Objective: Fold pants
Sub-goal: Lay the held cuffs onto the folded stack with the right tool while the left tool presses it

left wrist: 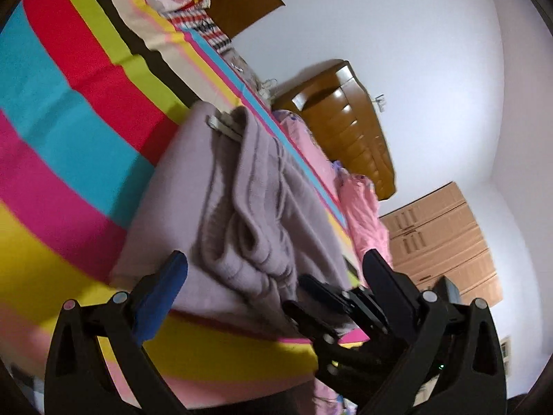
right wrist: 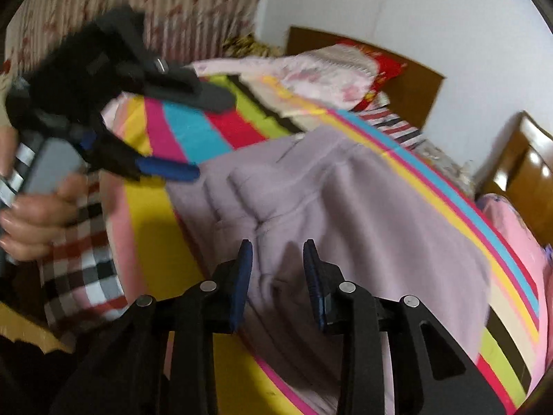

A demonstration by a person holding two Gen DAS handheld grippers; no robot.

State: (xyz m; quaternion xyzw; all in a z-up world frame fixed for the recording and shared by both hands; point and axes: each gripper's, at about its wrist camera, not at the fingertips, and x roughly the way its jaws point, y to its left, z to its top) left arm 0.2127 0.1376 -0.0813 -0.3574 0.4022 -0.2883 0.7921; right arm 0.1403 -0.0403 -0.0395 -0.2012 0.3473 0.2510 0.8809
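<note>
The lilac pants [left wrist: 249, 200] lie bunched and partly folded on a bed with a bright striped sheet [left wrist: 69, 110]. In the left wrist view my left gripper [left wrist: 273, 273] is open and empty, its jaws wide apart just short of the pants' near edge. My right gripper [left wrist: 311, 297] shows there low at the right. In the right wrist view the pants [right wrist: 345, 214] fill the middle and my right gripper [right wrist: 278, 259] hovers over their near part, jaws apart with nothing between them. My left gripper [right wrist: 214, 135] is at the upper left, open, held by a hand.
Pink bedding [left wrist: 363, 214] lies along the bed's far side. A wooden nightstand [left wrist: 345, 124] and a headboard [right wrist: 408, 79] stand by the white wall. Pillows and folded cloth [right wrist: 321, 69] lie at the head of the bed. A checked sleeve [right wrist: 79, 269] is at the left.
</note>
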